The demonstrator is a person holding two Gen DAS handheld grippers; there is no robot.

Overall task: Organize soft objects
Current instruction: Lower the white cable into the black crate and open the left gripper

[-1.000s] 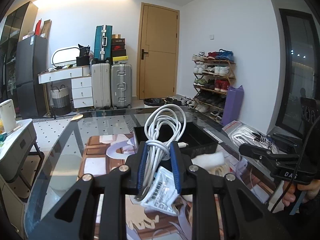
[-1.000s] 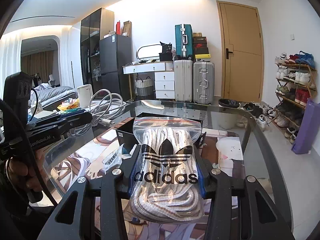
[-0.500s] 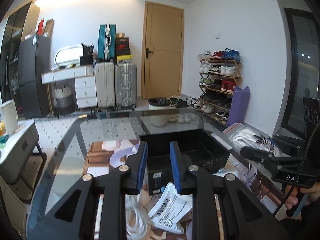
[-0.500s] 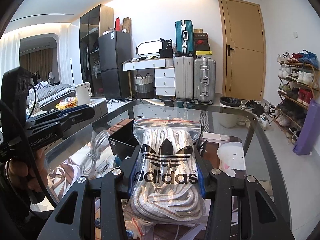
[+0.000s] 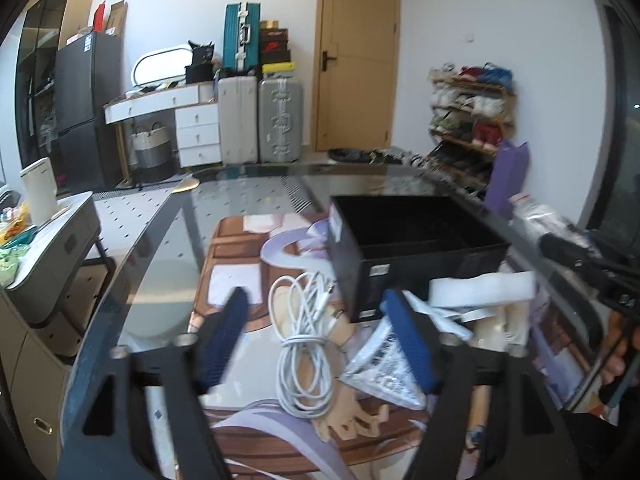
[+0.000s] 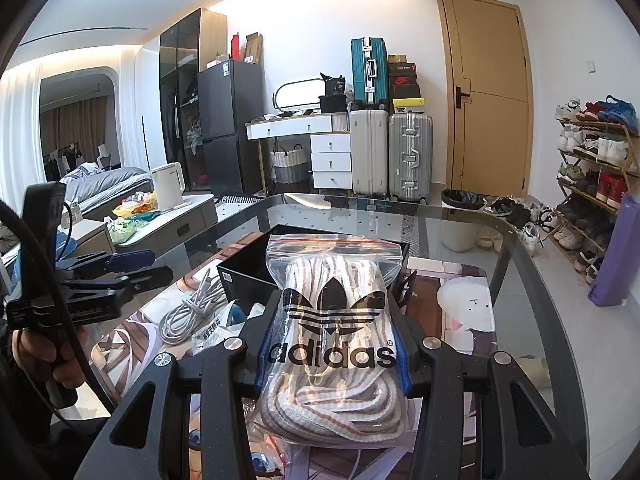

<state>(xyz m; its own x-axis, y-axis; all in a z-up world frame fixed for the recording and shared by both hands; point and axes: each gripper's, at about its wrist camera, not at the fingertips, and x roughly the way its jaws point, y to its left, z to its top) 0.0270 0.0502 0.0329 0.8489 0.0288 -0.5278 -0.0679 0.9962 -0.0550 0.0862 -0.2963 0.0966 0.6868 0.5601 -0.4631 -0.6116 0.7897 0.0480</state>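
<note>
Cable (image 5: 306,344) lies coiled on the desk (image 5: 160,264) beside the black box (image 5: 416,248) — left claw (image 5: 320,340) is opening, nothing between; right claw (image 6: 332,356) clamps the laces bag (image 6: 332,320) for boxing.

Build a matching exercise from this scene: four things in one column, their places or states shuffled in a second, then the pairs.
Things:
1. coiled white cable
2. clear zip bag of striped laces
3. black plastic bin
4. left gripper

States:
A. clamped in the right gripper
B. jaws opening, gripping nothing
C. lying loose on the glass table
D. standing empty

Pairs: 1-C, 2-A, 3-D, 4-B
</note>
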